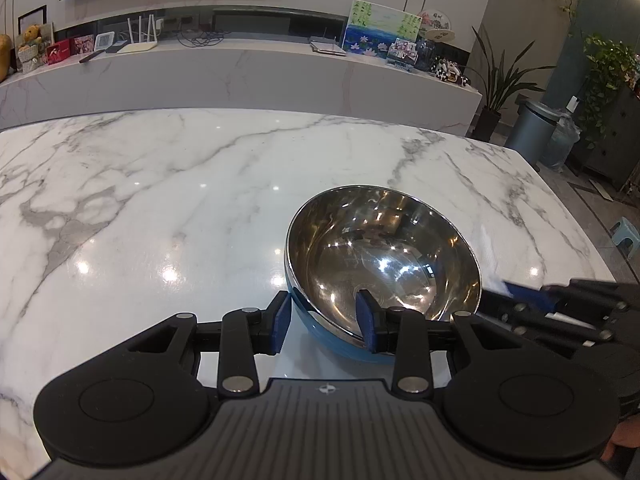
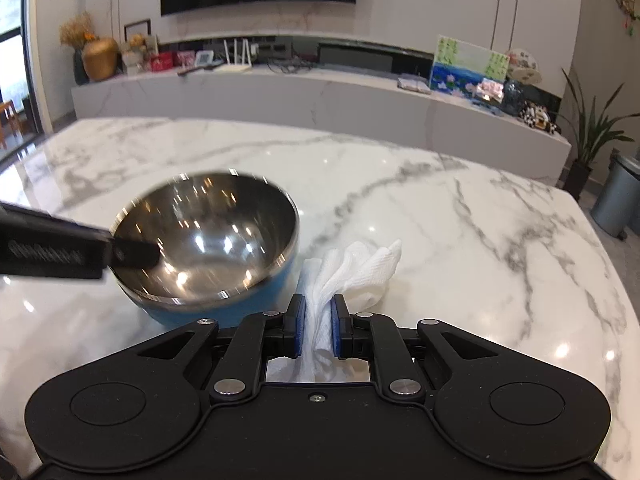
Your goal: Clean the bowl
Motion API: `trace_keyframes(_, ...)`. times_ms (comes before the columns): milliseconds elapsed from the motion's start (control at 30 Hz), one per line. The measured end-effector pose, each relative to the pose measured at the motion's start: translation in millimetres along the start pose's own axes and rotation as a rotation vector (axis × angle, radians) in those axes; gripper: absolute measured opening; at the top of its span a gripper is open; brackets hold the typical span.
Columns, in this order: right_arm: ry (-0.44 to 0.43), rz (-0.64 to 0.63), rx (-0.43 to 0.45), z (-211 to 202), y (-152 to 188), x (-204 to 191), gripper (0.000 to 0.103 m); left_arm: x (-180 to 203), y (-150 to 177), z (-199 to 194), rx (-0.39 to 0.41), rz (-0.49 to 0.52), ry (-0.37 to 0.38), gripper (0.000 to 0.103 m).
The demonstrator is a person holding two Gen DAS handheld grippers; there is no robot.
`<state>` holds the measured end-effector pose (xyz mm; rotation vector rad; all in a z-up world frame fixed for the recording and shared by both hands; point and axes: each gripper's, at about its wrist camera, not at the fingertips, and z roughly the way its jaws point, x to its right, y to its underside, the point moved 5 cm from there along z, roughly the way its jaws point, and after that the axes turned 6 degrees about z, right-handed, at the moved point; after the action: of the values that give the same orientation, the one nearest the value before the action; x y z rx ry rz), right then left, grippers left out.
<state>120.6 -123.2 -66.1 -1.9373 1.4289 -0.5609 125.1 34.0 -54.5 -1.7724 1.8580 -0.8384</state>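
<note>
The bowl (image 1: pixel 382 268) sits tilted on the marble table (image 1: pixel 160 208), steel inside and blue outside, with its mouth tipped toward the person holding the tools. The left gripper (image 1: pixel 326 322) has it by the near rim: one blue pad is inside the bowl, the other against the outer wall, so the jaws straddle the wall and clamp it. That hand is the anchor.

The right gripper (image 2: pixel 318 330) has its pads pinched tight on a crumpled white paper towel (image 2: pixel 352 268), whose loose end fans out ahead of the fingers. It hovers just beside the bowl (image 2: pixel 208 236), outside it, by the blue wall.

Here is what the next move turns on: from the towel, the bowl's open mouth lies up and to the left, past the rim. The wad is beside the wall, not over the hollow. I would say the right hand has to lift over the rim and swing left, dipping the towel into the steel interior, while the left hand keeps the tilt.
</note>
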Motion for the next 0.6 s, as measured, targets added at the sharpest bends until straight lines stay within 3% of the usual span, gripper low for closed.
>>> trace_keyframes(133, 0.013, 0.003, -0.029, 7, 9, 4, 0.012, 0, 0, -1, 0.009, -0.004, -0.001, 0.033)
trace_keyframes(367, 0.020, 0.002, -0.039, 7, 12, 3, 0.013, 3, -6, -12, 0.043, -0.005, -0.010, 0.051)
trace_keyframes(467, 0.035, 0.024, -0.040, 2, 11, 5, 0.020, 3, -7, -17, 0.058, -0.007, -0.013, 0.058)
trace_keyframes(500, 0.041, 0.031, -0.037, -1, 10, 7, 0.029, 3, -8, -20, 0.066, -0.008, -0.013, 0.060)
trace_keyframes(533, 0.049, 0.040, -0.028, -4, 9, 8, 0.046, 3, -9, -22, 0.074, -0.010, -0.013, 0.062)
trace_keyframes(600, 0.064, 0.057, -0.006, -13, 7, 8, 0.054, 3, -11, -27, 0.091, -0.011, -0.009, 0.073)
